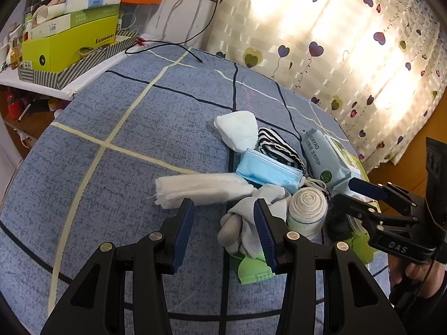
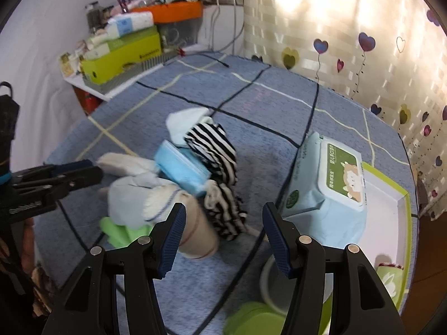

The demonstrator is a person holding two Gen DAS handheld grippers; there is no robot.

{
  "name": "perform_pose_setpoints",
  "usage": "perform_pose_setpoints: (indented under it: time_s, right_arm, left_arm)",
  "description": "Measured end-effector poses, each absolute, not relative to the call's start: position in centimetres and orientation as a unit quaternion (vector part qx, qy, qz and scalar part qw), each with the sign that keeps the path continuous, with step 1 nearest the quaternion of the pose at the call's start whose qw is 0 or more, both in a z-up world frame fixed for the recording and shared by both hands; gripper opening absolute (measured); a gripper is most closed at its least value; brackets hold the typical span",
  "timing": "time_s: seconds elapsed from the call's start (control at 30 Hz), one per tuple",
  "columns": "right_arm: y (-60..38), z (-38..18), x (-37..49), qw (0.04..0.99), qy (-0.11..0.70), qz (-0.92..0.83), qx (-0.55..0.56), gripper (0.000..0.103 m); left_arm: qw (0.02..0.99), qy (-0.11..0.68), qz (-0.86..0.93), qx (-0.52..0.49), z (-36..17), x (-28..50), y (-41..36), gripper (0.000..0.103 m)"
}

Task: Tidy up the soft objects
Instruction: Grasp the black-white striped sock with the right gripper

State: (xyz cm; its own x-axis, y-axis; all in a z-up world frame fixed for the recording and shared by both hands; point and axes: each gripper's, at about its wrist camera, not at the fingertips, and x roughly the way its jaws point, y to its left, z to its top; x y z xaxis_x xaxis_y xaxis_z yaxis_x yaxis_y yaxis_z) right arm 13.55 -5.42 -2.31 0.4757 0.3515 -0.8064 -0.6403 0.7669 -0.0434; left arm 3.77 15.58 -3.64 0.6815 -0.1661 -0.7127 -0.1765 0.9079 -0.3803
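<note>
A heap of soft things lies on the blue checked bed cover (image 1: 117, 173): a folded white towel (image 1: 201, 188), a blue face mask (image 1: 268, 169), a black-and-white striped cloth (image 1: 279, 146), a white cloth (image 1: 239, 129), a grey sock bundle (image 1: 245, 220), a rolled beige sock (image 1: 307, 209) and a wet-wipes pack (image 1: 325, 157). My left gripper (image 1: 225, 213) hovers open just in front of the towel and grey bundle, holding nothing. My right gripper (image 2: 223, 217) is open above the striped cloth (image 2: 215, 153), between the rolled sock (image 2: 195, 234) and the wipes pack (image 2: 327, 192), empty.
A green-rimmed white tray (image 2: 391, 203) lies at the bed's right edge under the wipes. Green plastic pieces (image 1: 254, 272) sit beneath the heap. A shelf with yellow-green boxes (image 1: 67, 44) stands at the far left, and a heart-patterned curtain (image 1: 349, 42) hangs behind.
</note>
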Motion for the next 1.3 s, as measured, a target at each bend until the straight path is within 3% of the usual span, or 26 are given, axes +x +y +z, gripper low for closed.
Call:
perform_pose_setpoints:
  time_s: [0.33,0.47,0.9,1.3]
  right_arm:
    - [-4.0,-5.2,16.1,0.802,0.472,0.291,-0.222,0.036]
    - [-3.7,-5.8,16.1,0.792,0.477,0.303,-0.229,0.012]
    - [-6.1,-1.0,13.4,0.838,0.411,0.313,-0.175,0.011]
    - [-5.8,-0.3,12.0,0.838,0.397,0.336,-0.165,0.011]
  left_arm:
    - [0.889,0.401,0.014,-0.220,-4.0,4.2,16.4,0.046]
    - [0.889,0.400,0.019,-0.221,-4.0,4.5,16.9,0.046]
    - [0.890,0.405,0.027,-0.208,-5.0,6.1,18.1,0.046]
    - [0.900,0.397,-0.002,-0.179,-4.2,5.6,16.9,0.046]
